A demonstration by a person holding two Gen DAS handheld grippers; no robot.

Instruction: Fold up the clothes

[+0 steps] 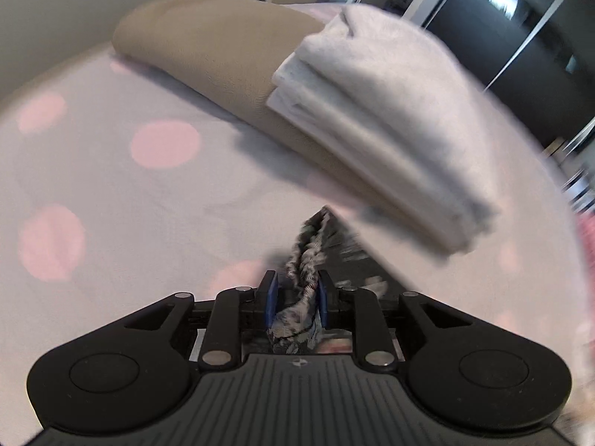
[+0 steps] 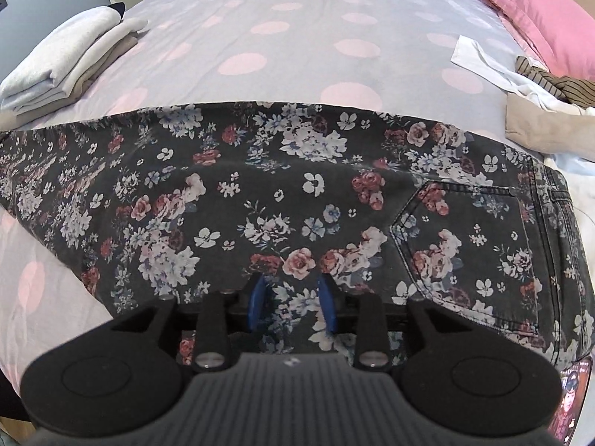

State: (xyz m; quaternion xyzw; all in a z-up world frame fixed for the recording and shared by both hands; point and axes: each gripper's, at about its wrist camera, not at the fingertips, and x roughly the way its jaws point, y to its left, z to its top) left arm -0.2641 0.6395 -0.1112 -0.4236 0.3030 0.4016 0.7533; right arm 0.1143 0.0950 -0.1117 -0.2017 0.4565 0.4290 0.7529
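Pinching a bunched end of the floral trousers point(image 1: 303, 260), the left gripper point(image 1: 296, 297) has its blue pads pressed onto a twisted rope of the fabric, which runs forward from the jaws over the polka-dot bedspread point(image 1: 111, 193). Motion blur in this view suggests the hand is moving.

Right gripper point(image 2: 292, 299): pads spread apart, hovering over or resting on the trousers near the middle of their near edge. No cloth visibly caught between them; contact with the fabric cannot be told.

Trousers point(image 2: 260, 193) lie flat across the near side of the bed, back pocket point(image 2: 472, 245) and waistband to the right, leg running off to the left. They look already laid leg on leg, though the layers cannot be counted.

Folded stack at the left: grey garment point(image 2: 55, 55) on top of a beige one point(image 1: 208, 48). Unfolded heap at the right: white cloth point(image 2: 483, 63), striped piece point(image 2: 550, 78), near the pink pillow point(image 2: 539, 11).

Risks, as judged:
- The left grip holds a twisted bunch, not a flat hem. Carrying it over would likely lay a crooked, creased fold.
- If the right pads do not pin the middle, the whole garment may drag across the bedspread instead of folding.
- The leg end passes just beside the folded stack; a wide swing could knock it askew.
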